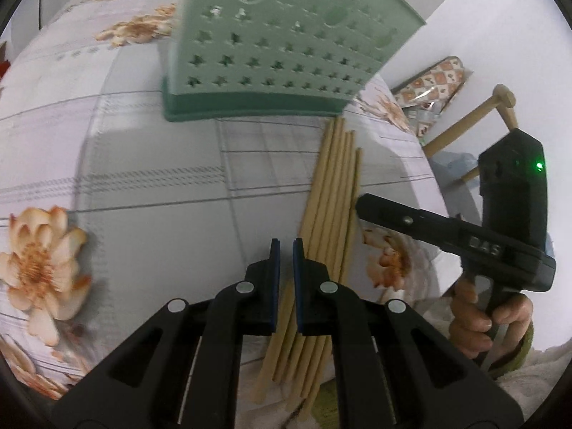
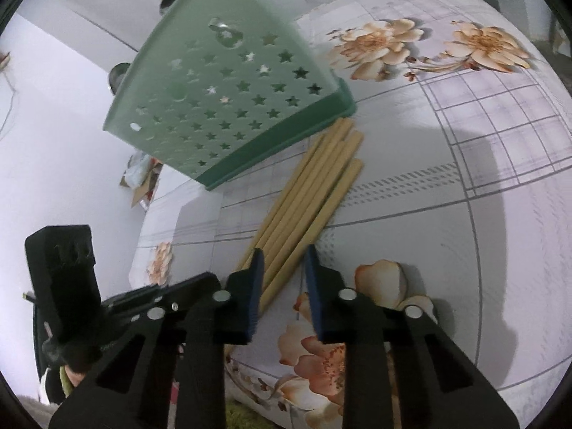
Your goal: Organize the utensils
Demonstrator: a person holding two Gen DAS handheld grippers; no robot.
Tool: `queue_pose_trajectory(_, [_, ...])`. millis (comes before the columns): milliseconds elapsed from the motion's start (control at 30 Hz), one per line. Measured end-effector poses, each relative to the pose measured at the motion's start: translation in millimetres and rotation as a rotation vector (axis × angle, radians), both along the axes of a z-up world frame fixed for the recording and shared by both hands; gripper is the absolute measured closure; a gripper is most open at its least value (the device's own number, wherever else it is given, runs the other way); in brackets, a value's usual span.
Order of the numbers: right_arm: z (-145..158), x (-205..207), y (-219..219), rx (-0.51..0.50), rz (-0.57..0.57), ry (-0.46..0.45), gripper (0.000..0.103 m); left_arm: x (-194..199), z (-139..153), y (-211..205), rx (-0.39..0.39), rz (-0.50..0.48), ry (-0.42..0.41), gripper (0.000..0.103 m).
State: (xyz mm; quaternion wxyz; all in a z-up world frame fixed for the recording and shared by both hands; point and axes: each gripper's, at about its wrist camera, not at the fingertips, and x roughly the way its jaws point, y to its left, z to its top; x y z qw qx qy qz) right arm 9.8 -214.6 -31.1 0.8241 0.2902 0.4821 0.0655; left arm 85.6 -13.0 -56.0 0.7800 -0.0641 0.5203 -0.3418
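Observation:
Several pale wooden chopsticks lie in a loose bundle on the floral tablecloth, their far ends by the base of a green utensil holder with star-shaped holes. My left gripper hovers over the near part of the bundle, its jaws a narrow gap apart and empty. In the right wrist view the chopsticks run toward the holder. My right gripper is open and empty over their near ends. The right gripper also shows in the left wrist view.
The floral tablecloth covers the table. A wooden chair and a patterned bag stand past the table's right edge. The left gripper's body shows at the left of the right wrist view.

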Motion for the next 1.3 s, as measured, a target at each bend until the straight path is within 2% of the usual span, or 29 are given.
queue_pose_trajectory(133, [1, 4, -2, -0.03, 0.006, 0.022, 0.095, -1, -2, -9, -0.017, 0.001, 0.01, 0.097])
queue_pose_trajectory(433, [0, 5, 1, -0.021, 0.033, 0.053, 0.096, -8, -2, -21, -0.027, -0.003, 0.026, 0.096])
queue_pose_trajectory(567, [-2, 11, 6, -0.001, 0.048, 0.053, 0.097, -6, -5, -21, -0.074, -0.002, 0.062, 0.094])
queue_pose_trajectory(633, [-1, 15, 9, -0.026, 0.05, 0.046, 0.097, -5, -4, -26, -0.06, 0.01, 0.046, 0.094])
queue_pose_trajectory(833, [-3, 25, 10, -0.019, 0.043, 0.038, 0.097, 2, -6, -32, -0.058, 0.036, 0.029, 0.094])
queue_pose_trajectory(1300, [1, 38, 3, -0.055, 0.031, 0.014, 0.1, 16, -3, -41, -0.028, 0.041, -0.035, 0.093])
